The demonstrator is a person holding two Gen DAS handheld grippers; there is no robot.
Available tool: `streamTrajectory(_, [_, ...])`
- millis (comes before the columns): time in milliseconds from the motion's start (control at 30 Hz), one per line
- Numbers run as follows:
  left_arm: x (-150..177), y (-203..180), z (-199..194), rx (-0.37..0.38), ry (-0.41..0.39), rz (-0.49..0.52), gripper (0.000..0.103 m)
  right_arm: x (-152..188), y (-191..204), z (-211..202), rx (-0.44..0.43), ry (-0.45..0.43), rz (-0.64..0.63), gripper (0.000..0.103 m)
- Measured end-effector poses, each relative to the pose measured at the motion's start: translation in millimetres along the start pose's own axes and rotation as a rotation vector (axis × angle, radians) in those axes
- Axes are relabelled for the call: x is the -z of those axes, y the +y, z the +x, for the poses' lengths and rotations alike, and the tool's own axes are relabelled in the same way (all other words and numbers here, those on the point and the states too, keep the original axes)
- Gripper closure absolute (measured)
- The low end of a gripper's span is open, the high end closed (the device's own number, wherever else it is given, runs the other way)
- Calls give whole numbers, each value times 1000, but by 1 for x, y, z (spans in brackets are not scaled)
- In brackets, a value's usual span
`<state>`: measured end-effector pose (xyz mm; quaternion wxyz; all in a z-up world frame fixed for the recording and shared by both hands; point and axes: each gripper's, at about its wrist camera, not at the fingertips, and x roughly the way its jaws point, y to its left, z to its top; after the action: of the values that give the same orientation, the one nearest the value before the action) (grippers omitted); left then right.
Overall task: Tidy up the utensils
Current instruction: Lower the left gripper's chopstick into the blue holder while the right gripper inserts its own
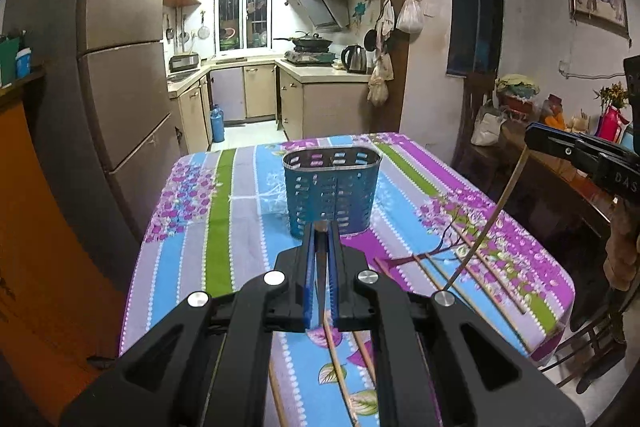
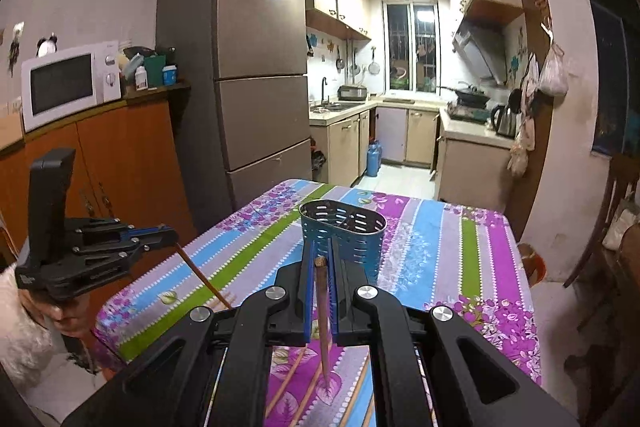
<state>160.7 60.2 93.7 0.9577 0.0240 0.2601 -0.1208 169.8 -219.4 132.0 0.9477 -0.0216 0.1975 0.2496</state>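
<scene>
A perforated metal utensil holder (image 1: 331, 189) stands on the table; it also shows in the right wrist view (image 2: 343, 235). My left gripper (image 1: 321, 227) is shut on a wooden chopstick (image 1: 335, 359) just short of the holder. In the right wrist view the left gripper (image 2: 170, 237) holds its chopstick (image 2: 202, 277) slanting down. My right gripper (image 2: 320, 261) is shut on another chopstick (image 2: 322, 323). In the left wrist view the right gripper (image 1: 534, 139) holds that chopstick (image 1: 486, 223) hanging toward the table. Several loose chopsticks (image 1: 472, 255) lie on the cloth.
The table carries a striped floral cloth (image 1: 192, 227). A fridge (image 2: 260, 75) and an orange cabinet (image 2: 120, 163) with a microwave (image 2: 68, 83) stand to the left. A cluttered dark sideboard (image 1: 560, 163) and a chair (image 2: 608, 227) stand to the right. The kitchen lies beyond.
</scene>
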Motion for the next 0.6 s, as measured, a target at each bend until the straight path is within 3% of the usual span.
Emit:
streamTrajectory(367, [-52, -11, 1, 18, -84, 23, 98, -44, 11, 17, -17, 16, -46, 96])
streamTrajectory(600, [-124, -16, 2, 17, -228, 16, 98, -110, 9, 20, 24, -110, -71, 96])
